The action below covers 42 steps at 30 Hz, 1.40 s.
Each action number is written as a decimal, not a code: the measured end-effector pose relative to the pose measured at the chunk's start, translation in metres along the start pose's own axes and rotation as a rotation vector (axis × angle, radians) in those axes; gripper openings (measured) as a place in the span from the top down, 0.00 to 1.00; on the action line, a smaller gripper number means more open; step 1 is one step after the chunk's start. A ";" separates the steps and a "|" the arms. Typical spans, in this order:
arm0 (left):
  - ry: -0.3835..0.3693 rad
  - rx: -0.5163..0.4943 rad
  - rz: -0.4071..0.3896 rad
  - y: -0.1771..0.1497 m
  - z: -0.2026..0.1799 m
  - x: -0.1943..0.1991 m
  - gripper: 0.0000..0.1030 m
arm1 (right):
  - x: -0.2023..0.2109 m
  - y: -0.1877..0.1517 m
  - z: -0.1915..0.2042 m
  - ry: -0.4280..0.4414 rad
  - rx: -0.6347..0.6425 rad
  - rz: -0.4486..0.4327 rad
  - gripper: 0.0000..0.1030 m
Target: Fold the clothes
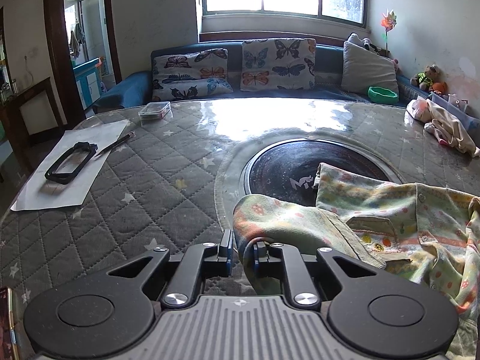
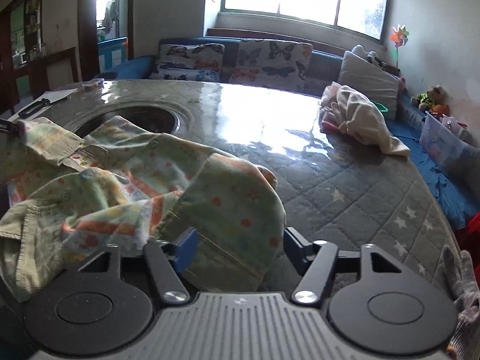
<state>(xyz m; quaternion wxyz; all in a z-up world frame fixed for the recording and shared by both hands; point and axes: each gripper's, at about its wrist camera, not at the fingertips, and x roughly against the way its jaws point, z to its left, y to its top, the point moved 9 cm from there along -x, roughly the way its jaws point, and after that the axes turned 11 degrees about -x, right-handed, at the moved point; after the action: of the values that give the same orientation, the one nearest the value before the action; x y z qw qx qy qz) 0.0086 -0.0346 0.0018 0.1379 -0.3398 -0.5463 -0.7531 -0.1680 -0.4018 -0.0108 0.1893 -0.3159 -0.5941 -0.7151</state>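
- Far left of the left claw, a flat black rectangular frame (image 1: 70,162) lies on a white sheet of paper (image 1: 66,177).
- Ahead and left of it, a clear plastic box (image 1: 154,112) sits on the quilted grey table cover (image 1: 144,186) with pale stars.
- The left claw (image 1: 242,250) is narrowed to a small gap, its blue-padded fingers pinching a soft sleeve edge of the garment (image 1: 390,225).
- That garment, a crumpled pale green child's top with orange bands and dots, lies between both claws, partly over a round dark hob (image 1: 288,165).
- The right claw (image 2: 238,246) is wide apart, straddling the garment's loose sleeve without gripping.
- Ahead and right of it lies a cream cloth heap (image 2: 357,114).
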 end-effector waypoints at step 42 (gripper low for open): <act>-0.018 0.044 0.092 -0.047 0.007 0.001 0.82 | 0.050 0.007 -0.140 -0.358 -0.267 -0.036 0.76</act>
<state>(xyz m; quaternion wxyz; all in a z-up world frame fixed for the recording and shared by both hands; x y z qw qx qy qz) -0.0165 -0.0104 -0.0312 0.1748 -0.3679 -0.5477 -0.7308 -0.2313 -0.5339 0.0146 0.0244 -0.4493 -0.5237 -0.7234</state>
